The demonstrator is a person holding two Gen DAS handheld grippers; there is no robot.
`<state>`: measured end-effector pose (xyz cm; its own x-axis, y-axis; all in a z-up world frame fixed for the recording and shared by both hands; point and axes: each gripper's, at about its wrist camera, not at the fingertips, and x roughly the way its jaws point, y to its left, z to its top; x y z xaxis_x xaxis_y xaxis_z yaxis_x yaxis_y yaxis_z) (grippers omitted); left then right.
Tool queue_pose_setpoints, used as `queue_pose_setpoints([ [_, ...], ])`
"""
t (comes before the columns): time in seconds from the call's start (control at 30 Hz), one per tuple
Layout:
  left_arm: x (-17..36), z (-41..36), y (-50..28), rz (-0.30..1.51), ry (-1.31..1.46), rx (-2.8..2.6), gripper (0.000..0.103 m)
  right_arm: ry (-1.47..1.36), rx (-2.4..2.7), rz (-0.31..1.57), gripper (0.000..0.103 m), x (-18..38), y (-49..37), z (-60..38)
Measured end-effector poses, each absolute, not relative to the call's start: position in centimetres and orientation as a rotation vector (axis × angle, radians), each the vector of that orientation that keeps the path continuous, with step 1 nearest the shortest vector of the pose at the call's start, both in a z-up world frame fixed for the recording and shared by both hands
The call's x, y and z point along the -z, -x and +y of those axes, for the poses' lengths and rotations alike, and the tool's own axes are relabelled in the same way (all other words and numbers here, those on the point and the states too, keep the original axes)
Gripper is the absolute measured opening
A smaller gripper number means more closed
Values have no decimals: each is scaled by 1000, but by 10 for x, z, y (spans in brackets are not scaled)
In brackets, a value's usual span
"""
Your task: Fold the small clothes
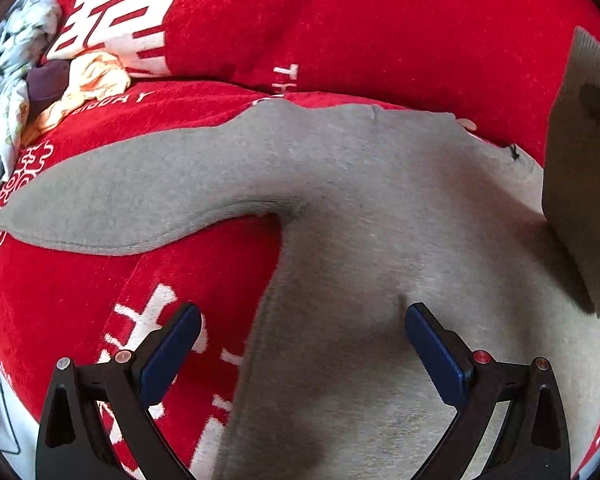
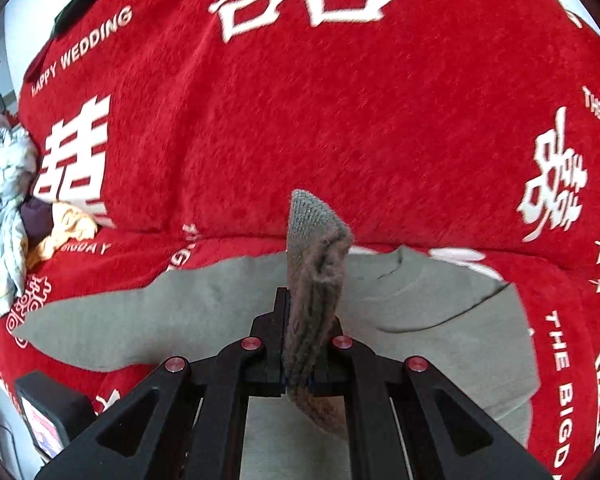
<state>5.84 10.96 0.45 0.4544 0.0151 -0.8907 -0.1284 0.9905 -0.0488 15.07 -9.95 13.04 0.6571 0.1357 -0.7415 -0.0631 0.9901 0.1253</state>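
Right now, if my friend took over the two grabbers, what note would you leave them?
Left gripper: open, over the grey top, holding nothing.
Right gripper: shut on a grey sleeve, lifted above the top.
The top lies spread on the red blanket, its other sleeve still stretched out.
Unfolded clothes wait in a pile at the side.
Left to do: both sleeve folds, the body fold, then the pile.

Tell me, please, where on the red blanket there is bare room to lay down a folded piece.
Free patches: the red blanket beyond the grey top, up to the big white characters, and the strip on the right beside its shoulder. Crowded: the far left, where a pile of crumpled clothes lies, and the middle, which the spread top covers.
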Motion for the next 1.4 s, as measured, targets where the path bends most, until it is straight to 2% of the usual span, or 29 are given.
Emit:
queue_pose_setpoints([
  [0.4,1,132,-66,1129,214,-128,102,-99,-217,950,6,-84,-162,-51],
  [0.57,4,138,-66,1134,237,-134,102,-165,-308,1023,13,-66,-167,-45],
  [0.6,4,139,-67,1135,243,-136,102,-169,-324,1021,18,-67,-166,-43],
  [0.67,5,142,-67,1135,261,-140,102,-160,-341,1005,35,-70,-164,-38],
  [0.7,5,143,-67,1135,270,-142,102,-155,-350,988,54,-75,-161,-38],
  [0.73,5,145,-66,1130,280,-146,102,-155,-353,963,63,-80,-159,-40],
  [0.93,-2,142,-59,1082,277,-139,102,-206,-227,894,67,-96,-150,-106],
  [1.27,-11,100,-51,1006,101,-115,102,-265,125,1073,67,-7,-156,-282],
  [1.4,-9,104,-55,1028,135,-100,102,-318,147,1031,67,-8,-148,-312],
])
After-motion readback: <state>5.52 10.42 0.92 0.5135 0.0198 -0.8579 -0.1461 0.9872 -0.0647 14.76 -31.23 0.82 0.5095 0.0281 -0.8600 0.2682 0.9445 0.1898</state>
